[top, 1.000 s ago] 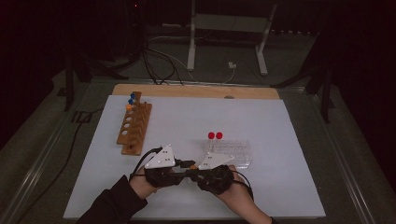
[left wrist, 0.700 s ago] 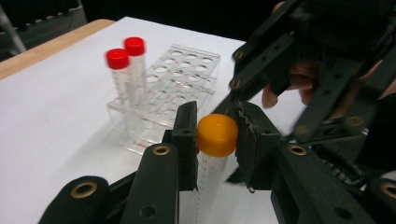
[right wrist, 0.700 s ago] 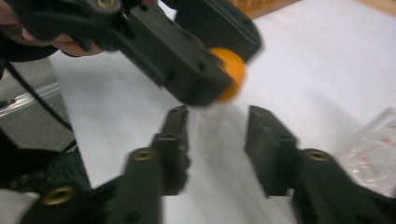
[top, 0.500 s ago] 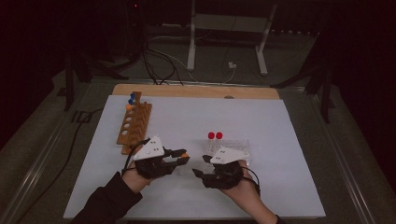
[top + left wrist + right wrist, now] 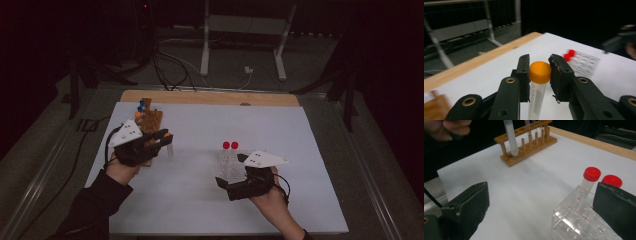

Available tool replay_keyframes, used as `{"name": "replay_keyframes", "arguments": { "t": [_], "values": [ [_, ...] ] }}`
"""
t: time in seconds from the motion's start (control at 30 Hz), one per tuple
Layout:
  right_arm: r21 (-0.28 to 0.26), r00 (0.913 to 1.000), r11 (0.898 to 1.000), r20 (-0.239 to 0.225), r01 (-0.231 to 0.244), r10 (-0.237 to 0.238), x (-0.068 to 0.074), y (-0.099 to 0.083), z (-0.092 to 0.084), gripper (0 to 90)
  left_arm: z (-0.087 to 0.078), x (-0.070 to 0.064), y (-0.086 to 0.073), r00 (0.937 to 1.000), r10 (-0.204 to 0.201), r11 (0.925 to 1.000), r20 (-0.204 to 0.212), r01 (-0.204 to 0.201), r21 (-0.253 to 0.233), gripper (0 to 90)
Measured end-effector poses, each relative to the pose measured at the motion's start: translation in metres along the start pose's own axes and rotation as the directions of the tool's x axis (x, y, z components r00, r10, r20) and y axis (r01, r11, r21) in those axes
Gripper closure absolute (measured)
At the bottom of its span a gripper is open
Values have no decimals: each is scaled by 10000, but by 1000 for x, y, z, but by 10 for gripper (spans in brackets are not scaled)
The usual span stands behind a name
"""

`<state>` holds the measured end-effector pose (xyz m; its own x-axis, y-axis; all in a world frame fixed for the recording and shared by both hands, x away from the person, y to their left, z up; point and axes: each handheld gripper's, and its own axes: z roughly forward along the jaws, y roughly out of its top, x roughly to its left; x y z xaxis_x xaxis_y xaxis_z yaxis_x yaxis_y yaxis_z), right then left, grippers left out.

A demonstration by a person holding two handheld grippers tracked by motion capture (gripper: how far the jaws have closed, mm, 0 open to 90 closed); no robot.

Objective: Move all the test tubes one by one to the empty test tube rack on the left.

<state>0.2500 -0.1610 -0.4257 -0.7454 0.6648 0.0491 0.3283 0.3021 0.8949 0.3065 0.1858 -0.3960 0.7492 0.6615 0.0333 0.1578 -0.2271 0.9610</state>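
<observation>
My left gripper (image 5: 164, 140) is shut on an orange-capped tube (image 5: 539, 72), and the clear tube body hangs down between the jaws. It hovers just in front of the wooden rack (image 5: 150, 121), which holds several capped tubes at its far end. In the right gripper view the held tube (image 5: 511, 138) hangs before the wooden rack (image 5: 526, 143). My right gripper (image 5: 226, 186) sits at the near side of a clear plastic rack (image 5: 231, 165) holding two red-capped tubes (image 5: 592, 174). Its jaws have just been opening and now stand wide apart, gripping nothing.
A white mat (image 5: 310, 150) covers the table, with a wooden board edge (image 5: 210, 97) along its far side. Cables (image 5: 170, 70) and a metal desk frame (image 5: 206, 45) stand on the dark floor beyond. The mat between the two racks is bare.
The left gripper has carried the orange-capped tube up and left, from the front middle to the wooden rack. The right gripper has opened and drawn apart to the right.
</observation>
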Motion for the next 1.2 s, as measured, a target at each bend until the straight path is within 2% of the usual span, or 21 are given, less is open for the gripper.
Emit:
{"name": "replay_keyframes", "arguments": {
  "t": [0.2, 0.4, 0.57, 0.6, 0.7, 0.77, 0.83, 0.9, 0.93, 0.97, 1.0, 1.07, 1.1, 1.17, 1.2],
  "values": [
    [-183, 10000, 9998, 44, 66, -65, -1, 1, -5, 0, -11, 26, 6, 9960, -237, 9996, -862, 225, -147, 718],
    [-162, 9999, 9999, 108, 39, -37, -4, 1, -6, 0, -20, 50, 12, 9848, -412, 9990, -1685, 376, -250, 718],
    [-172, 9999, 9998, 146, 40, -37, -4, 1, -6, 0, -24, 67, 10, 9662, -605, 9979, -2508, 528, -373, 718],
    [-179, 9999, 9998, 141, 43, -40, -5, 1, -6, 0, -24, 70, 9, 9640, -744, 9970, -2553, 660, -412, 718],
    [-187, 9999, 9998, 127, 36, -34, -5, 1, -6, 0, -22, 78, 5, 9515, -849, 9962, -2957, 755, -431, 718],
    [-218, 10000, 9998, 36, 16, -15, -5, 1, -6, 0, -19, 82, 2, 9357, -802, 9967, -3436, 701, -419, 718],
    [-213, 10000, 9998, -21, 59, -59, -4, 0, -5, 0, -17, 88, -3, 9275, -1082, 9938, -3579, 923, -612, 718],
    [-159, 9999, 9998, -57, 142, -143, -3, 0, -5, 0, -14, 92, -8, 9121, -1170, 9928, -3928, 972, -700, 718],
    [-151, 9999, 9997, -19, 166, -166, -3, 0, -4, 0, -13, 96, -10, 9118, -1466, 9886, -3836, 1217, -887, 718],
    [-132, 9998, 9997, -53, 180, -181, -3, 0, -4, 0, -12, 99, -12, 9073, -1619, 9862, -3881, 1349, -960, 718],
    [-142, 9998, 9997, -54, 194, -195, -3, 0, -5, 0, -11, 100, -15, 9020, -1582, 9869, -4017, 1321, -922, 718],
    [-177, 9998, 9996, -15, 198, -199, -3, 0, -5, 0, -9, 104, -19, 9006, -1823, 9828, -3946, 1544, -1016, 717],
    [-196, 9999, 9997, 8, 168, -168, -4, 0, -6, 0, -8, 104, -21, 8938, -1740, 9844, -4133, 1473, -959, 717],
    [-203, 9999, 9997, -5, 162, -162, -4, -1, -6, 0, -5, 106, -25, 8913, -1871, 9823, -4131, 1645, -900, 717],
    [-188, 9999, 9997, -22, 152, -153, -4, -1, -6, 0, -3, 105, -28, 8872, -1811, 9835, -4243, 1635, -779, 717]
  ]
}}
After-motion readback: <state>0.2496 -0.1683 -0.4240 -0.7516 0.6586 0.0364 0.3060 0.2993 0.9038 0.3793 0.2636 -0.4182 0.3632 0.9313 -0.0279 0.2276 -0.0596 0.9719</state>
